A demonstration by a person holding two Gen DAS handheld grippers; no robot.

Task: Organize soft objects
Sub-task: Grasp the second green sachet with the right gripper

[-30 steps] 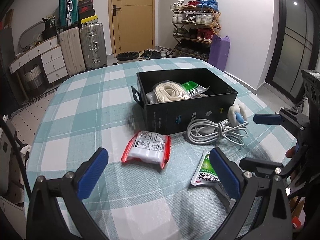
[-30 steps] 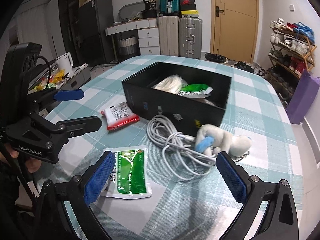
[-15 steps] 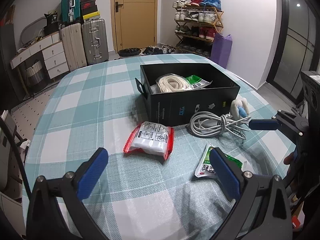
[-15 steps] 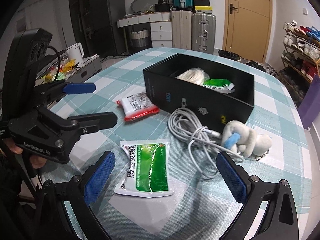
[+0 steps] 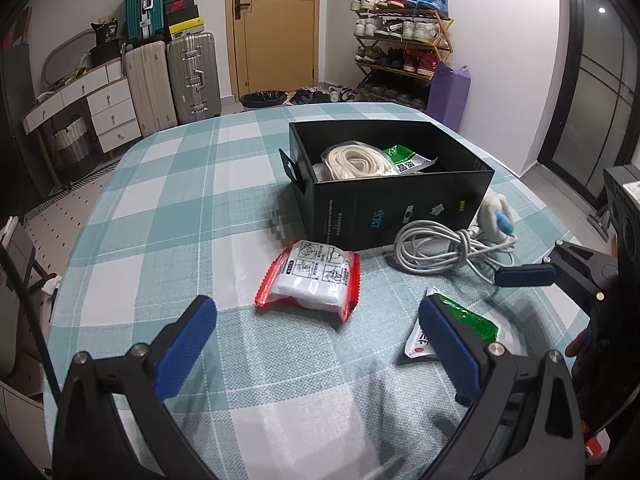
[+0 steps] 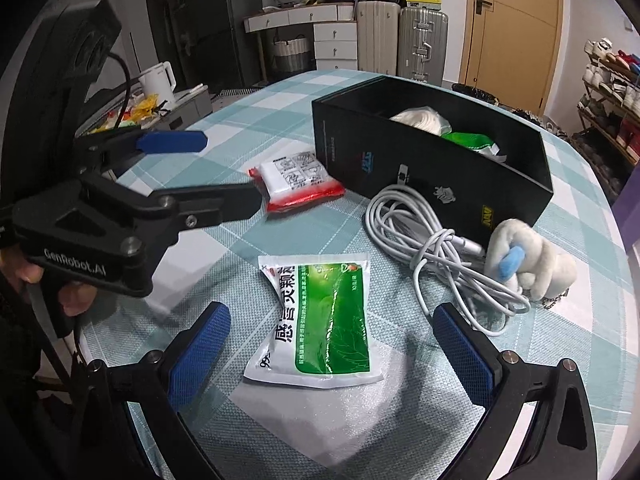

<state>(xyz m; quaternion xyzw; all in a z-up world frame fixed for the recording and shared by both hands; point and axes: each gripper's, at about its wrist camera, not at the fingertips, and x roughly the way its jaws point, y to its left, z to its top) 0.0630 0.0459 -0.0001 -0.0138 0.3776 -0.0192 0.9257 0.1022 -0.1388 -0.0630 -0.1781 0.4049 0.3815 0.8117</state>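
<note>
Two grippers: both spread wide, nothing between the fingers.
Left gripper (image 5: 316,344): above the checked tablecloth (image 5: 180,208), blue pads far apart, aimed toward the red-edged white packet (image 5: 310,278).
Right gripper (image 6: 330,346): jaws wide apart, low over the green and white sachet (image 6: 320,320), which lies flat between the two pads, not touching them as far as visible.
Black box (image 5: 400,208): open on top, standing on the cloth behind the loose things; inside, a coil of cream rope (image 5: 356,162) and another green sachet (image 5: 406,160).
Red-edged white packet: flat on the cloth, just in front of the box's near left corner.
White cable (image 6: 432,248): loose bundle on the cloth, against the front wall of the box.
Plush toy (image 6: 528,260): white with a blue part, touching the cable, near the box's right corner.
</note>
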